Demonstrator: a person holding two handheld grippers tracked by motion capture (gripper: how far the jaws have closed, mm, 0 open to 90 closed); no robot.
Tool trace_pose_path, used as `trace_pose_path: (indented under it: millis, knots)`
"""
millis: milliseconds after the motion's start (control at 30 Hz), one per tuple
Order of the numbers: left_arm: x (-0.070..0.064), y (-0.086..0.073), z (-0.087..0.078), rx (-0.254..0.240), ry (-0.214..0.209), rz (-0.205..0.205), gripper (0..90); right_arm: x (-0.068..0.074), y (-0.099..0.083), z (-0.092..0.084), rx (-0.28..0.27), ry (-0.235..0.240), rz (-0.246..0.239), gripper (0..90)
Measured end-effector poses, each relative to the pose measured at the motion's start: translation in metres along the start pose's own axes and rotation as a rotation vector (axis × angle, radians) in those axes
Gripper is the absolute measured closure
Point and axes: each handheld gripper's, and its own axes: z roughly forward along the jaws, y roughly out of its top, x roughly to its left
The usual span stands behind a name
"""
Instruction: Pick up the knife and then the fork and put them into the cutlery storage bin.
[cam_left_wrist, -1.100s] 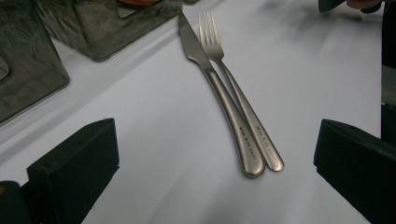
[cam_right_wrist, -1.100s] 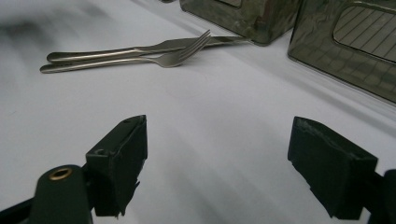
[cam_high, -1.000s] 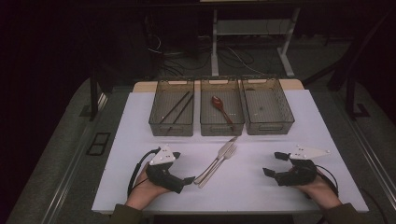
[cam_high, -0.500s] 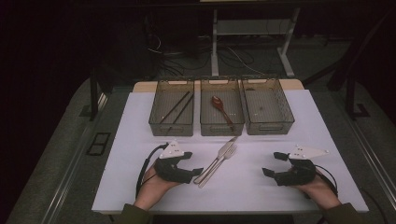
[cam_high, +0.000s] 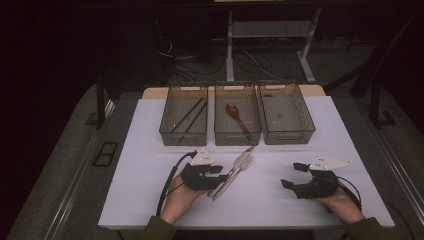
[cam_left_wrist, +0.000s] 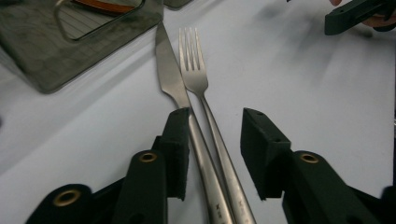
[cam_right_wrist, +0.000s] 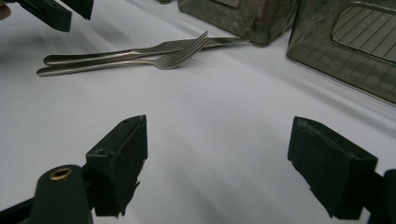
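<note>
- Closing around the knife (cam_left_wrist: 180, 100) and fork (cam_left_wrist: 205, 100), your left gripper (cam_left_wrist: 215, 126) has both handles between its jaws; one pad touches the knife, the other stands clear.
- Resting spread and empty, your right gripper (cam_right_wrist: 217, 154) sits well apart on the table (cam_high: 145, 150).

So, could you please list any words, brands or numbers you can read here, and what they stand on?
Knife handle: a small stamped mark near its end, too small and blurred to read.
Fork handle: a similar stamped mark, also unreadable.
Nothing else bears readable text.
</note>
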Motion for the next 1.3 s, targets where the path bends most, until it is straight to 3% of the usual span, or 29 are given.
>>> trace_pose_path:
  millis: [267, 667, 933, 1000, 1300]
  knots:
    - [-0.004, 0.005, 0.02, 0.028, -0.006, -0.005, 71.5, 0.0, 0.0, 0.0, 0.001, -0.001, 0.002, 19.1]
    - [-0.009, 0.006, 0.043, 0.089, 0.031, 0.016, 78.1, -0.001, 0.0, 0.0, 0.002, 0.0, 0.002, 19.2]
    - [-0.01, 0.004, 0.048, 0.108, 0.034, 0.017, 79.0, -0.001, 0.0, 0.0, -0.001, 0.001, 0.003, 19.2]
    - [-0.012, 0.003, 0.051, 0.116, 0.034, 0.036, 78.7, -0.001, 0.0, 0.0, -0.002, 0.002, 0.001, 19.2]
    - [-0.016, 0.002, 0.051, 0.11, 0.069, 0.012, 81.0, -0.001, 0.0, 0.0, 0.0, 0.001, 0.0, 19.2]
